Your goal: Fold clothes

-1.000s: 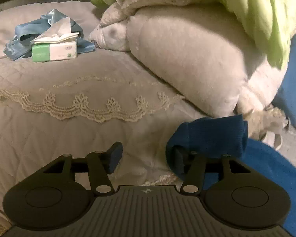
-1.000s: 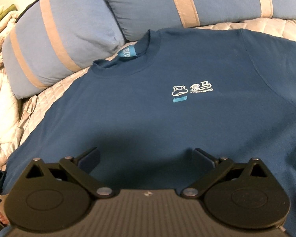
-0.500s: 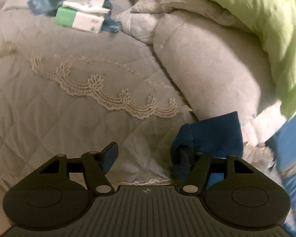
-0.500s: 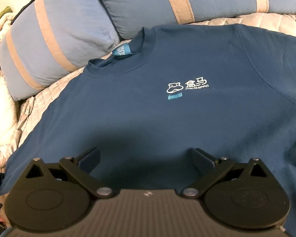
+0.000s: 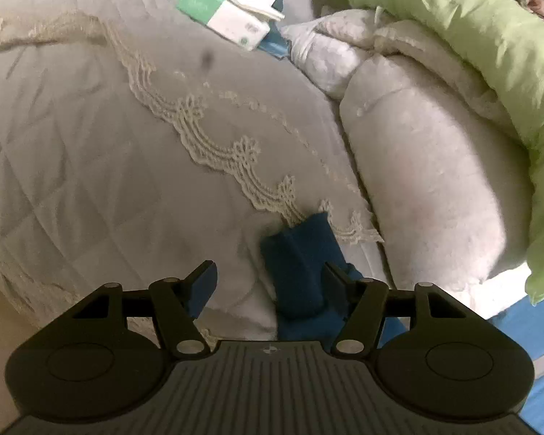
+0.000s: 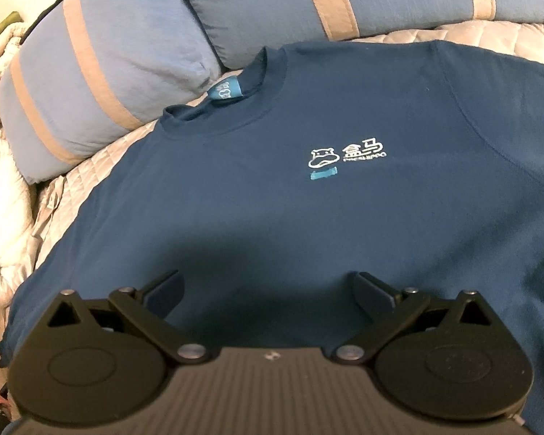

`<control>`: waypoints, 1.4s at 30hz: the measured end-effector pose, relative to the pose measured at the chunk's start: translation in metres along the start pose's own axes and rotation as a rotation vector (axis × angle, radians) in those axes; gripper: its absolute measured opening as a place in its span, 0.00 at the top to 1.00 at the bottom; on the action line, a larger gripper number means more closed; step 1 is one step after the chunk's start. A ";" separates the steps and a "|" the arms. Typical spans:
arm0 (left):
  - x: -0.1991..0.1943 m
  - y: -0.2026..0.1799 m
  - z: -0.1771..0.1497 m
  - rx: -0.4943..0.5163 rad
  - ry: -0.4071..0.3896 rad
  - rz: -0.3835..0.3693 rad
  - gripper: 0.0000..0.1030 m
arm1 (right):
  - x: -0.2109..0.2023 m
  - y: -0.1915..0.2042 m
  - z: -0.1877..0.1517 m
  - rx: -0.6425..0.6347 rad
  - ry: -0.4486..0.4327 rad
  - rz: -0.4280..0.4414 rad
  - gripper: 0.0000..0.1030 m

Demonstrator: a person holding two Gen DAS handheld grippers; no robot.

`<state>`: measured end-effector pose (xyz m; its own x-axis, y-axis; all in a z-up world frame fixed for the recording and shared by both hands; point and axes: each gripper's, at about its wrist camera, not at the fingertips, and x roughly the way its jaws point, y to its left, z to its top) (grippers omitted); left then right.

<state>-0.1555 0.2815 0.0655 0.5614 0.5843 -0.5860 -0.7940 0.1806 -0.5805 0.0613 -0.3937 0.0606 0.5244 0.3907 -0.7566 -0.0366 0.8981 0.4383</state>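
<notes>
A dark blue T-shirt [image 6: 308,217] with a white logo lies flat, front up, on the bed, its collar toward the pillows. My right gripper [image 6: 266,282] hovers over the shirt's lower middle, open, with nothing between its fingers. In the left wrist view a bunched blue sleeve end [image 5: 301,264] of the shirt lies on the quilt between the fingers, up against the right finger [image 5: 339,279]. My left gripper [image 5: 268,277] stands open; its left finger is well clear of the cloth.
Grey quilted bedspread [image 5: 90,145] with lace trim. A rolled white duvet [image 5: 428,181] and a green blanket [image 5: 489,54] rise on the right. A tissue box [image 5: 225,18] sits on light blue cloth at the far edge. Striped blue pillows [image 6: 108,72] lie behind the shirt.
The left gripper rolled and shifted, so the bed now looks tilted. The blue sleeve end, draped over its right finger before, now lies more between the fingers. The right gripper stayed put.
</notes>
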 end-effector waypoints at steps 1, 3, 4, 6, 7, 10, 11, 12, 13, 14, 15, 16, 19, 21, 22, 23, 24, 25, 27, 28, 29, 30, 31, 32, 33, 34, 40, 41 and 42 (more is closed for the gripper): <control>-0.001 0.001 0.000 0.011 -0.002 0.003 0.39 | 0.000 0.001 0.000 -0.006 -0.005 0.000 0.00; -0.002 0.000 -0.001 0.035 0.001 0.018 0.39 | -0.001 0.003 -0.001 -0.020 -0.014 -0.002 0.00; -0.002 -0.001 -0.002 0.046 0.001 0.018 0.39 | -0.002 0.005 -0.001 -0.029 -0.022 -0.005 0.00; -0.003 -0.004 -0.004 0.072 0.002 0.006 0.39 | -0.005 0.008 -0.002 -0.054 -0.043 -0.018 0.00; -0.004 -0.006 -0.005 0.084 0.004 -0.001 0.39 | -0.007 0.010 -0.003 -0.070 -0.061 -0.026 0.00; -0.004 -0.012 -0.009 0.109 0.018 -0.023 0.39 | -0.015 0.018 -0.004 -0.133 -0.138 -0.051 0.00; -0.004 -0.014 -0.010 0.114 0.022 -0.029 0.39 | -0.019 0.022 -0.005 -0.163 -0.170 -0.060 0.00; -0.004 -0.016 -0.010 0.119 0.026 -0.036 0.39 | -0.023 0.026 -0.006 -0.196 -0.204 -0.070 0.00; -0.005 -0.018 -0.011 0.125 0.031 -0.044 0.39 | -0.027 0.030 -0.007 -0.230 -0.239 -0.081 0.00; -0.006 -0.020 -0.013 0.133 0.035 -0.053 0.39 | -0.030 0.034 -0.009 -0.268 -0.274 -0.091 0.00; -0.007 -0.021 -0.014 0.140 0.039 -0.062 0.39 | -0.033 0.039 -0.010 -0.304 -0.303 -0.100 0.00; -0.008 -0.023 -0.014 0.145 0.041 -0.071 0.39 | -0.036 0.043 -0.012 -0.336 -0.325 -0.106 0.00; -0.011 -0.025 -0.014 0.154 0.046 -0.099 0.39 | -0.040 0.053 -0.017 -0.419 -0.365 -0.095 0.00; -0.012 -0.023 -0.012 0.148 0.051 -0.114 0.39 | -0.043 0.059 -0.021 -0.462 -0.373 -0.065 0.00; -0.012 -0.023 -0.011 0.145 0.054 -0.121 0.39 | -0.044 0.063 -0.023 -0.482 -0.371 -0.037 0.00; -0.012 -0.021 -0.010 0.140 0.057 -0.125 0.39 | -0.045 0.065 -0.024 -0.500 -0.360 0.011 0.00; -0.011 -0.019 -0.009 0.133 0.059 -0.127 0.39 | -0.047 0.068 -0.026 -0.515 -0.342 0.079 0.00; -0.011 -0.017 -0.008 0.125 0.062 -0.128 0.39 | -0.049 0.071 -0.028 -0.530 -0.324 0.147 0.00; -0.009 -0.013 -0.006 0.109 0.080 -0.143 0.39 | -0.052 0.079 -0.034 -0.587 -0.302 0.230 0.00; -0.007 -0.010 -0.005 0.101 0.095 -0.156 0.39 | -0.053 0.084 -0.038 -0.620 -0.293 0.262 0.00; -0.004 -0.008 -0.004 0.093 0.116 -0.175 0.39 | -0.053 0.089 -0.043 -0.657 -0.289 0.275 0.00; -0.001 -0.006 -0.004 0.086 0.138 -0.194 0.39 | -0.053 0.094 -0.048 -0.699 -0.289 0.267 0.00; 0.002 -0.004 -0.003 0.074 0.160 -0.212 0.39 | -0.052 0.098 -0.052 -0.734 -0.287 0.255 0.00; 0.006 0.000 -0.002 0.051 0.181 -0.229 0.39 | -0.050 0.101 -0.056 -0.762 -0.283 0.238 0.00; 0.010 0.003 -0.002 0.024 0.202 -0.247 0.39 | -0.049 0.103 -0.059 -0.782 -0.280 0.223 0.00; 0.013 0.007 -0.001 -0.002 0.220 -0.263 0.39 | -0.048 0.104 -0.060 -0.793 -0.278 0.212 0.00; 0.030 0.025 0.000 -0.119 0.258 -0.317 0.39 | -0.044 0.103 -0.059 -0.771 -0.268 0.200 0.00; 0.033 0.028 0.000 -0.141 0.262 -0.315 0.39 | -0.043 0.103 -0.058 -0.768 -0.266 0.197 0.00; 0.037 0.031 0.001 -0.163 0.265 -0.312 0.39 | -0.042 0.102 -0.059 -0.768 -0.264 0.194 0.00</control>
<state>-0.1597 0.3090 0.0262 0.8257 0.2944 -0.4812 -0.5418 0.1762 -0.8219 -0.0144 -0.3064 0.1089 0.6276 0.5787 -0.5207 -0.6669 0.7448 0.0238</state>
